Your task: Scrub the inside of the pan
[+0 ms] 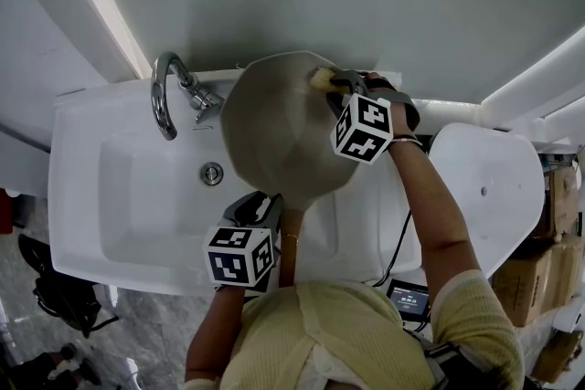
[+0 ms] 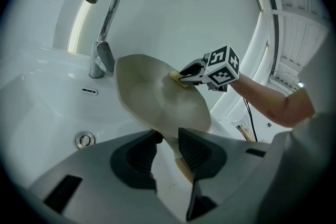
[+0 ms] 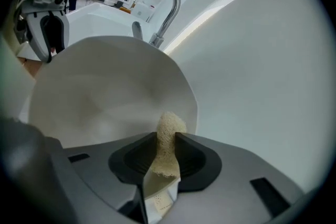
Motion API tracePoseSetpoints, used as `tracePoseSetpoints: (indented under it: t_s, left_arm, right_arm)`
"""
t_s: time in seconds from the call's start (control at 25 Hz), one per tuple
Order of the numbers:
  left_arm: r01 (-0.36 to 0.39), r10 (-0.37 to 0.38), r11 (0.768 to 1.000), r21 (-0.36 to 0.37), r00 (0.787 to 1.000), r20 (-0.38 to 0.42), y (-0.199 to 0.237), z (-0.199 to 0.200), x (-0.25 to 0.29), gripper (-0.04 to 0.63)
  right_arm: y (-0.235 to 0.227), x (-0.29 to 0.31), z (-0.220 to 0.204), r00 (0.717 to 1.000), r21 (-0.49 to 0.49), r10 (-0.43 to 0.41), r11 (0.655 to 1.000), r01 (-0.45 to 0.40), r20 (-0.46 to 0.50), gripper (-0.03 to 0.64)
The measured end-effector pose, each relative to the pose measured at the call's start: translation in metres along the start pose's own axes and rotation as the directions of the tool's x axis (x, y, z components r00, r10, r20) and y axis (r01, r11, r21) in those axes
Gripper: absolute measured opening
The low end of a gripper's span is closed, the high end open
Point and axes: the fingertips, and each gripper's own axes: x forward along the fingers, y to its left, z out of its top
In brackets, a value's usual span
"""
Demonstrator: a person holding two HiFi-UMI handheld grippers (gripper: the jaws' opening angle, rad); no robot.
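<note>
Holding pan [image 1: 274,142] tilted over the sink's [image 1: 119,196] back edge by the tap [image 1: 169,91], handle [image 1: 291,237] clamped in left gripper [image 2: 167,139], to present the inside to the sponge [image 3: 169,128] pinched tight in right gripper [image 3: 167,140] and pressed near the far rim

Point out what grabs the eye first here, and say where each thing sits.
A big beige pan hangs tilted over the white sink, with the left tool clamped on its handle. At the pan's far rim, the right tool pinches a pale sponge. A chrome faucet curves up just left of the pan in the head view.
</note>
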Motion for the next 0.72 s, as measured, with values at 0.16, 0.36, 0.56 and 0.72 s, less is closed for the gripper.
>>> tracePoseSetpoints:
  t_s: [0.16,0.36,0.56,0.72]
  left_arm:
    - [-0.001,0.001,1.000,0.001,1.000,0.001,0.000,0.000,0.000,0.173]
    - [-0.004,0.004,1.000,0.001,1.000,0.002,0.000,0.000,0.001,0.173]
    - [-0.006,0.005,1.000,0.002,1.000,0.003,0.000,0.000,-0.001,0.173]
    - [-0.008,0.008,1.000,0.004,1.000,0.004,0.000,0.000,0.000,0.173]
  right_arm:
    - [0.007,0.004,-0.004,0.999,0.010,0.027,1.000,-0.027,-0.025,0.120]
    - [0.016,0.007,-0.008,0.995,0.008,0.074,0.997,-0.074,-0.060,0.120]
    - [0.028,0.005,-0.012,0.988,0.009,0.126,0.992,-0.126,-0.091,0.120]
    - [0.037,0.006,-0.016,0.981,0.002,0.158,0.987,-0.159,-0.114,0.120]
